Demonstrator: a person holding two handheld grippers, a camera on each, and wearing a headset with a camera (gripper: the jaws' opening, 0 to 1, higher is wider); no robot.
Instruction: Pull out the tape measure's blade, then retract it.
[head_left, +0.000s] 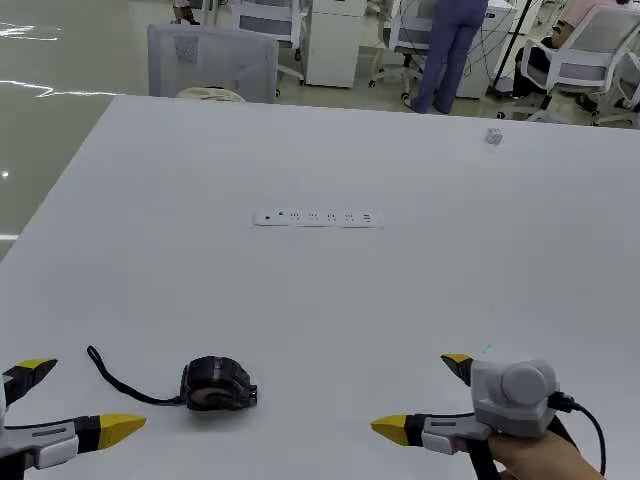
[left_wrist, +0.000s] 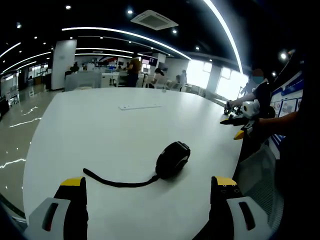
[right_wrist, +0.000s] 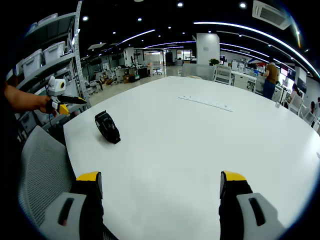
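White table (head_left: 330, 300) carries the tape (head_left: 217, 384) at lower left, strap (head_left: 112, 377) trailing left. Your left gripper (head_left: 90, 395) and right gripper (head_left: 420, 393) both gape, empty.

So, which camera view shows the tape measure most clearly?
The left gripper view: the tape measure lies near and large, with its strap in full sight. The head view shows it from above, smaller. The right gripper view shows it far off, small.

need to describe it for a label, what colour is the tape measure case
Black, with a black wrist strap; the tape measure shows best in the left gripper view.
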